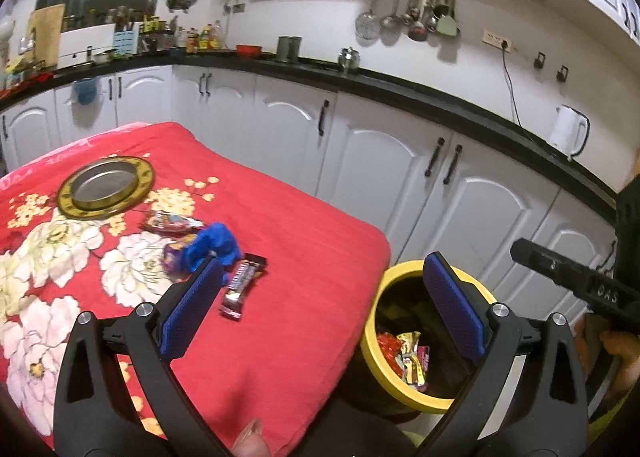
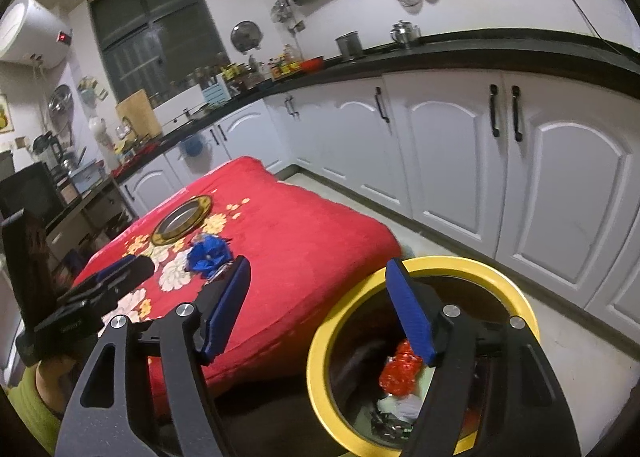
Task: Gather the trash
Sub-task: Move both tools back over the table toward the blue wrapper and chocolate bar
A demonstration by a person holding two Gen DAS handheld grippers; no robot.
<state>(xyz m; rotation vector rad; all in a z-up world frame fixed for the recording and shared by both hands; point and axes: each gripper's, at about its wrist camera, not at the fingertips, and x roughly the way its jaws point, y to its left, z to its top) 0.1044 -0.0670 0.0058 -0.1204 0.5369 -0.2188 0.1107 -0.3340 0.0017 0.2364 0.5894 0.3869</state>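
On the red flowered cloth (image 1: 304,217) lie a crumpled blue wrapper (image 1: 214,247), a dark candy-bar wrapper (image 1: 244,283), a purple wrapper (image 1: 174,257) and one more shiny wrapper (image 1: 172,223). My left gripper (image 1: 323,259) is open and empty, its left finger just in front of the blue wrapper. A yellow-rimmed bin (image 1: 400,269) stands beside the table's edge, with wrappers (image 1: 408,353) inside. My right gripper (image 2: 319,261) is open and empty, hanging above the bin's rim (image 2: 320,341) over a red wrapper (image 2: 400,373). The blue wrapper (image 2: 208,253) also shows in the right wrist view.
A gold-rimmed metal plate (image 1: 145,177) sits farther back on the cloth. White cabinets (image 1: 380,161) under a black counter run close behind the table and bin. A white kettle (image 1: 568,131) stands on the counter. The left gripper's body (image 2: 120,277) sits at the table's left.
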